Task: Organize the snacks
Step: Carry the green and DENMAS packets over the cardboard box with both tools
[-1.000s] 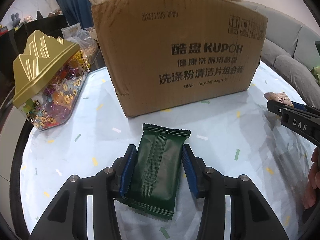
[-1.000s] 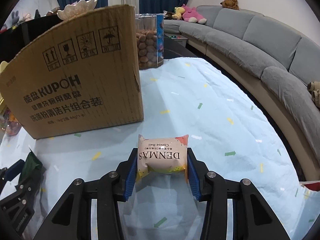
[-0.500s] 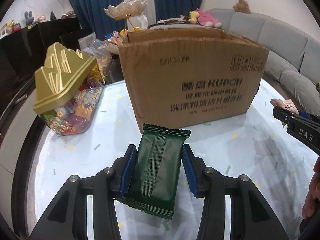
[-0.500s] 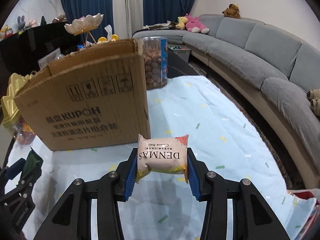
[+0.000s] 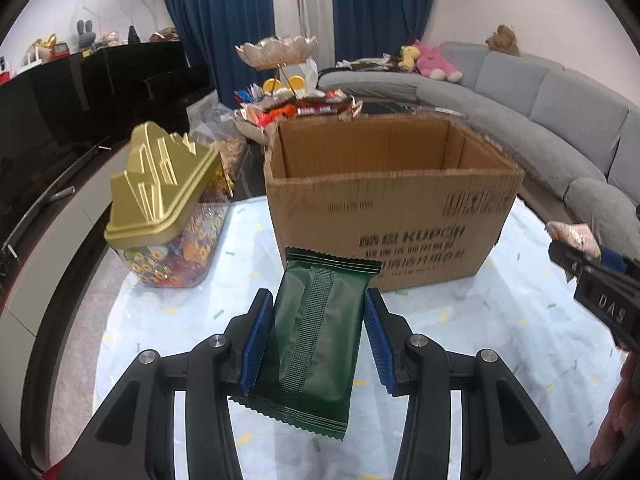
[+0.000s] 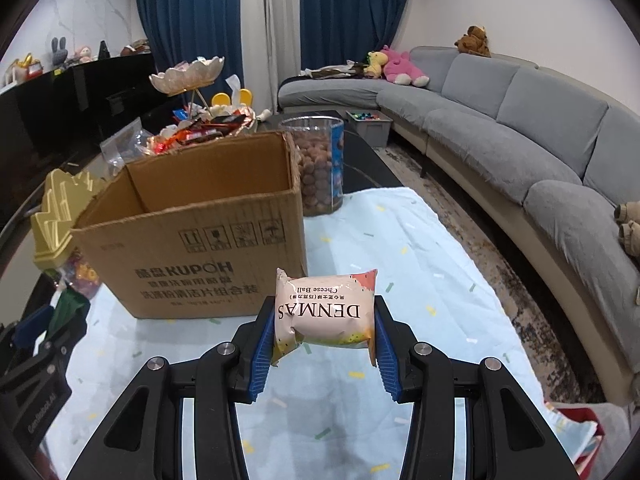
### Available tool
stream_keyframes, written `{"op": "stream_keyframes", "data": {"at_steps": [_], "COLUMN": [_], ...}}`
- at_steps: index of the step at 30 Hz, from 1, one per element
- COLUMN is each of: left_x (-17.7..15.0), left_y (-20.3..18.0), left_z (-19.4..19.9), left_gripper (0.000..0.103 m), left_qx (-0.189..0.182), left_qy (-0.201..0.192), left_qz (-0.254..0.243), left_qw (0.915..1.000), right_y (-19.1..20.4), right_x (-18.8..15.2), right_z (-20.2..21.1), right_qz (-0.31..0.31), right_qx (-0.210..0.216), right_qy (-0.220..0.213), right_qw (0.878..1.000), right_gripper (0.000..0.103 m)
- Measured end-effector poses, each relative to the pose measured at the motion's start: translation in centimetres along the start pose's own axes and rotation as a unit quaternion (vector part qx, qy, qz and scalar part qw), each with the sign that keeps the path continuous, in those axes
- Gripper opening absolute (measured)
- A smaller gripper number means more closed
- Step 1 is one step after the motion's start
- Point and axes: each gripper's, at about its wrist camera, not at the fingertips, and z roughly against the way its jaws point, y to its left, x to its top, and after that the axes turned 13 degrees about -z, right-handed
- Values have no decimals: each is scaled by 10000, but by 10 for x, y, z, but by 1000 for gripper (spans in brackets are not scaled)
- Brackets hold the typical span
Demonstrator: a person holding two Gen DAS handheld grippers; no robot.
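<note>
Both grippers have risen: the cardboard box (image 5: 394, 216) beyond the fingers now shows its open top. Left fingers (image 5: 256, 336) pinch a green packet (image 5: 316, 336); only the right view shows right fingers (image 6: 386, 356) pinching the DENMAS Cheese Ball pack (image 6: 326, 312) fully.

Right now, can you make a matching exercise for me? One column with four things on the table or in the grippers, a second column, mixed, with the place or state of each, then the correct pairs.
Things:
1. dark green foil snack packet
2. pale pink DENMAS Cheese Ball packet
3. brown cardboard box
4. clear jar with gold mountain-shaped lid

Places or states:
A. standing on the table, top open
B. clamped in the right gripper
C. on the table beside the box, lid on
D. clamped in the left gripper

Pairs: 1-D, 2-B, 3-A, 4-C
</note>
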Motion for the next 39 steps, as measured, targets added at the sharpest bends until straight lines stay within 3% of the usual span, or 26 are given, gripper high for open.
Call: {"op": "stream_keyframes", "data": {"at_steps": [17, 39], "left_x": [53, 120], "left_y": [4, 17], "left_z": [42, 59], "left_gripper": [46, 46], "left_qx": [201, 275], "left_qy": [-332, -727], "left_qz": [145, 216], "left_qw": [9991, 9967], "right_y": [19, 56], "right_x": [37, 105], "right_z": [49, 75], "right_qz": [219, 465], "right_qx": [365, 956], "right_qy": [-397, -802], "right_qw": [9983, 9911], "right_gripper": [46, 46]}}
